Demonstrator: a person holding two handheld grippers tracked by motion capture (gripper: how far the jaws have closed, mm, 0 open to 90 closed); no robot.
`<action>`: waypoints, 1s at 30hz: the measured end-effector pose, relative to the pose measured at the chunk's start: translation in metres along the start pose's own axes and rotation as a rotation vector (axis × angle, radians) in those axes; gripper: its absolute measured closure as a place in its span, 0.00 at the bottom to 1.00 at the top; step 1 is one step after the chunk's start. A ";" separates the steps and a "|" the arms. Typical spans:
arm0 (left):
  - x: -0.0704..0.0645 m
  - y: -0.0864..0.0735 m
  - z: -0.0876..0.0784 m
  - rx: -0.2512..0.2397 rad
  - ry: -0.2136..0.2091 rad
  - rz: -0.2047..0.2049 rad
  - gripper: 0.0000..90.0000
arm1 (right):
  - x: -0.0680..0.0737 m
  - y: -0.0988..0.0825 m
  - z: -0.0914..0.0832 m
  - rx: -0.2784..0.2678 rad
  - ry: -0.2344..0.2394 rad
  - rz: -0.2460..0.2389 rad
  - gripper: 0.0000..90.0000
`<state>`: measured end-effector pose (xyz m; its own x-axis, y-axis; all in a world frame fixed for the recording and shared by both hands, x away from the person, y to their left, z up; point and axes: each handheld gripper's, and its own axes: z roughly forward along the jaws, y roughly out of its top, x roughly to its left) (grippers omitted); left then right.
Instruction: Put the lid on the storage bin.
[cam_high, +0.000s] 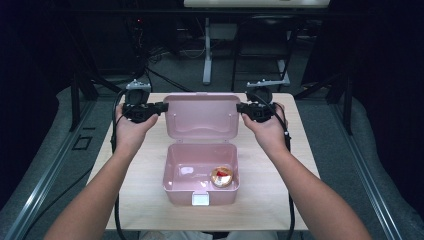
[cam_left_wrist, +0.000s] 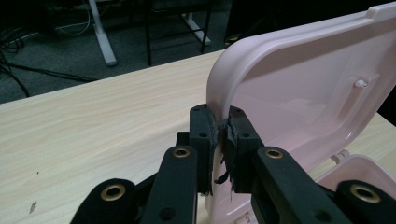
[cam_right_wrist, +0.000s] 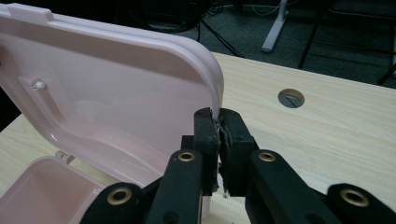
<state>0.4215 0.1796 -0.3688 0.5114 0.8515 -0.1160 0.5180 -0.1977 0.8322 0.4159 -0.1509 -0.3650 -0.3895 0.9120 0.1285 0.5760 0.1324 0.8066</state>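
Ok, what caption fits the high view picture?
Both grippers, left and right, pinch the open pink box's lid.

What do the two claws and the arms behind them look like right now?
The left claw and right claw have black bodies with grey plates on top, and a black cable trails from each. Close up, the jaws are black linked bars with brass-coloured rivets and worn, frayed pads. The forearms are bare, with no sleeves.

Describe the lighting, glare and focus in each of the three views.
High view: dim, dark surroundings, soft focus, a bright glare on the latch of the pink box. Left gripper view: lid evenly lit, near fingers slightly blurred. Right gripper view: table sharp, background dark.
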 end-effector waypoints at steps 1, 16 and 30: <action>0.000 0.000 0.000 -0.002 0.000 0.000 0.92 | 0.000 0.000 -0.001 -0.001 0.002 0.000 0.96; -0.004 -0.007 -0.012 -0.012 -0.007 0.023 0.92 | 0.006 -0.007 -0.012 -0.023 0.023 -0.009 0.96; -0.009 -0.012 -0.022 -0.020 -0.016 0.041 0.91 | 0.009 -0.014 -0.023 -0.023 0.047 -0.020 0.95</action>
<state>0.3953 0.1853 -0.3657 0.5427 0.8351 -0.0904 0.4831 -0.2223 0.8469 0.3880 -0.1534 -0.3618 -0.4343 0.8901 0.1382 0.5515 0.1414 0.8221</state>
